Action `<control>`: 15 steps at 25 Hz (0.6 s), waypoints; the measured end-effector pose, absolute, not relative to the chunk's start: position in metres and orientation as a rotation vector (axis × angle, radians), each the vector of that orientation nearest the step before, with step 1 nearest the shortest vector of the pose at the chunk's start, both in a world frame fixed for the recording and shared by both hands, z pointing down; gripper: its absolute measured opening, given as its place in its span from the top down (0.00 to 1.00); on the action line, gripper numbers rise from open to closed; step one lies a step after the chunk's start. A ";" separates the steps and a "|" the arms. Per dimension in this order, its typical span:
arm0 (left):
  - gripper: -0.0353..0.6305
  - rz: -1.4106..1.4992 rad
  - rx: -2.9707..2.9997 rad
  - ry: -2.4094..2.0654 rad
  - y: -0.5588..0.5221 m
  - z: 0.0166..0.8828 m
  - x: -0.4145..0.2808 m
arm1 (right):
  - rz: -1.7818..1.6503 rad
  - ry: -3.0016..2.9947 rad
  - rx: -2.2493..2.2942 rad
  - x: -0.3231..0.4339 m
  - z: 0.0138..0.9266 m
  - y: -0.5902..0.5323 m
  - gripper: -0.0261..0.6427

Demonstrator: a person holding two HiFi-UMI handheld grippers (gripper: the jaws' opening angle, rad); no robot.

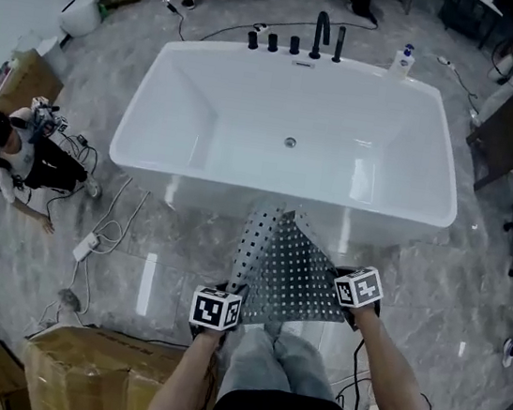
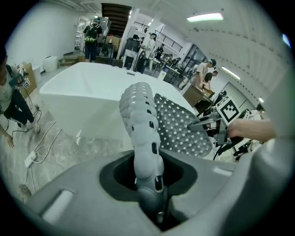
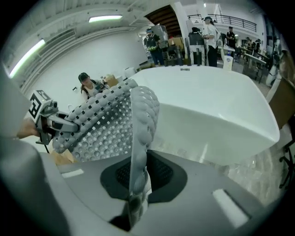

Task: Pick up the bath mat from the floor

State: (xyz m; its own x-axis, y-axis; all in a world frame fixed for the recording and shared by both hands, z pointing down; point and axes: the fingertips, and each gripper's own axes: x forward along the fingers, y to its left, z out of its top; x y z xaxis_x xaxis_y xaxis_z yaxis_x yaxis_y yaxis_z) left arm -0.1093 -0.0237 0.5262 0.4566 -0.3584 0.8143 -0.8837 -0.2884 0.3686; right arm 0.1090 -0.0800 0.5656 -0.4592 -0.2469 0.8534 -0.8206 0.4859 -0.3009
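Observation:
The grey perforated bath mat hangs off the floor between my two grippers, in front of the white bathtub. My left gripper is shut on the mat's near left edge, which bunches into a thick fold running up from the jaws. My right gripper is shut on the right edge, and that edge of the mat rises thin from its jaws. Each gripper shows in the other's view, the right gripper and the left gripper both clamped on the mat.
The tub has black taps and a bottle at its far rim. A person sits on the marble floor at left, near cables and a power strip. A cardboard box stands close at my lower left. Chairs and people crowd the right edge.

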 end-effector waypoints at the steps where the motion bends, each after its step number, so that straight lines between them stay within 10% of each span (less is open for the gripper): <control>1: 0.80 0.757 1.868 -1.064 -0.029 0.514 -0.109 | 0.940 -1.982 0.909 0.111 0.552 -0.090 0.93; 15: 0.81 0.731 2.175 -1.246 -0.135 0.357 -0.083 | 0.819 -2.289 1.079 0.107 0.383 -0.176 0.93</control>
